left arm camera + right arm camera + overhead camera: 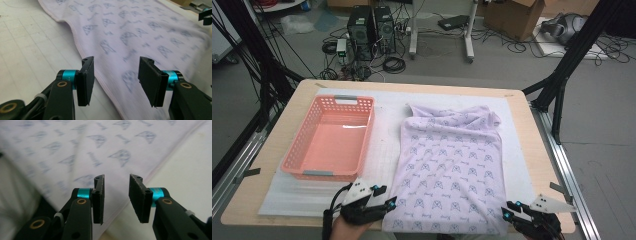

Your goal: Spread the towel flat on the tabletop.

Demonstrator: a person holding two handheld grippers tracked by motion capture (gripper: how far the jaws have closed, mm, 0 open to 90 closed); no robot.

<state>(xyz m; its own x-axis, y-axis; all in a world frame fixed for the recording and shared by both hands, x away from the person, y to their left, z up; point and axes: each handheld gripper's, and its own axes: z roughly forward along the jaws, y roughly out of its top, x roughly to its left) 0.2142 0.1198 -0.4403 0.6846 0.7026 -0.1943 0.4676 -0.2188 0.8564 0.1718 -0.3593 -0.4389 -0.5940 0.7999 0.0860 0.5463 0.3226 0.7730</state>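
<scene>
Grey floor strewn with cables, two black computer towers [372, 31] and a cardboard box [517, 17] lies behind the wooden table [277, 150], which carries a white mat [387, 145] over most of its top. On that mat, toward the table's right side, a pale lilac garment [449, 160] printed with small blue figures lies spread flat; its far end is a little rumpled and its near hem reaches the table's near edge.

At the garment's near left corner sits the left gripper [382, 196], its jaws apart with nothing pressed between them — in the left gripper view [116, 82] the garment's ribbed left hem runs along the mat below and beyond the gap between the pads. At the near right corner sits the right gripper [508, 210], also with its jaws apart and clamping nothing; in the right gripper view [116, 200] the garment's edge crosses under the gap, with bare mat to one side.

A pink plastic basket [294, 160] stands on the mat toward the table's left side, well apart from the garment.
</scene>
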